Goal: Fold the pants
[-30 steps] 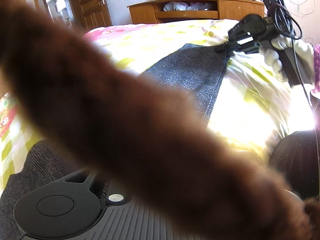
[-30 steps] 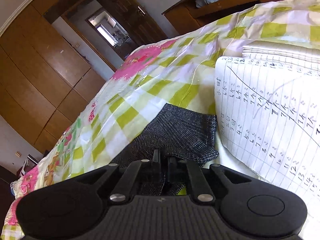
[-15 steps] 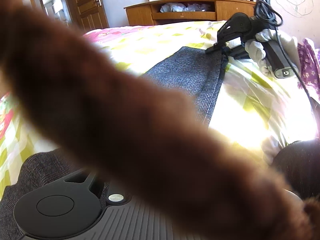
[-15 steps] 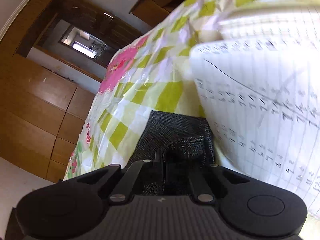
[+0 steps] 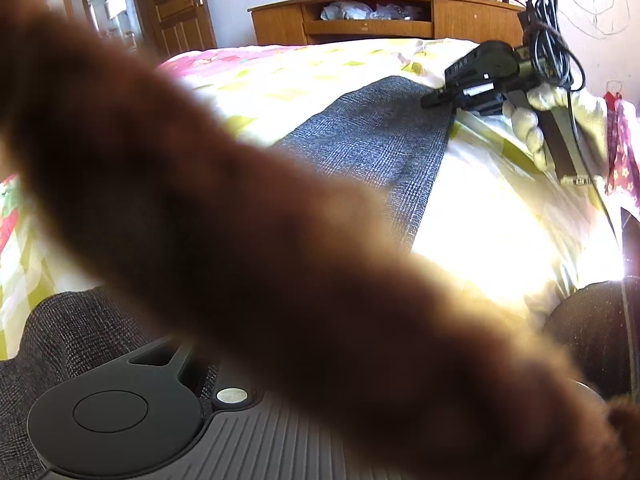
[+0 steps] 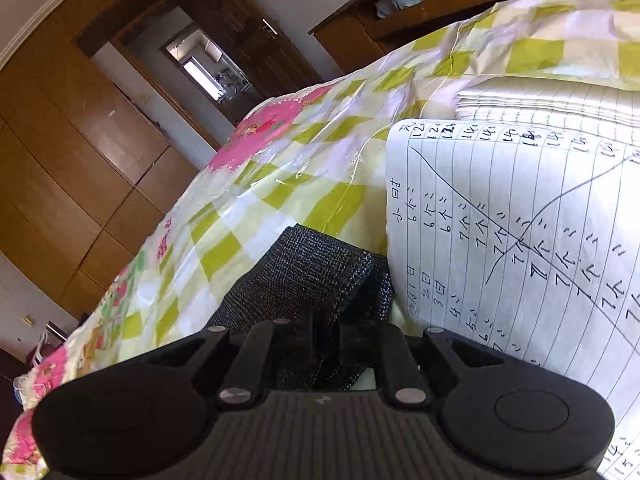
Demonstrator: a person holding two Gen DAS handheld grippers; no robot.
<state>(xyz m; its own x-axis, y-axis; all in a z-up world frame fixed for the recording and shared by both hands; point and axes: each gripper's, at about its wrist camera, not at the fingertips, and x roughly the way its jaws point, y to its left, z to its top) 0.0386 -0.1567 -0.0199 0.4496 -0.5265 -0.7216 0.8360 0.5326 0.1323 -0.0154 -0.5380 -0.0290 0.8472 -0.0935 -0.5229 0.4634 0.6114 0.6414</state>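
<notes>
Grey woven pants (image 5: 372, 140) lie stretched over a yellow-green checked bedspread (image 5: 280, 80). A blurred brown fuzzy strand (image 5: 280, 260) crosses the left wrist lens and hides the fingers of my left gripper; only its black body (image 5: 120, 412) shows, with dark pants fabric (image 5: 72, 332) bunched around it. My right gripper (image 6: 328, 320) is at the far hem (image 6: 304, 264). Its jaws are opening, with a raised fold of the hem between the fingers and a gap beside it. In the left wrist view the right gripper (image 5: 432, 101) touches the hem corner, held by a white-gloved hand (image 5: 532, 128).
A lined sheet with handwriting (image 6: 520, 240) lies right beside the hem, and a stack of paper (image 6: 560, 100) sits behind it. A wooden cabinet (image 5: 380, 24) and a door (image 5: 176, 4) stand beyond the bed. A black cable (image 5: 552, 32) loops above the right gripper.
The right gripper's fingers now stand wider apart around the hem fold than half a second ago. The right wrist view has tilted back. The left wrist view is unchanged.
</notes>
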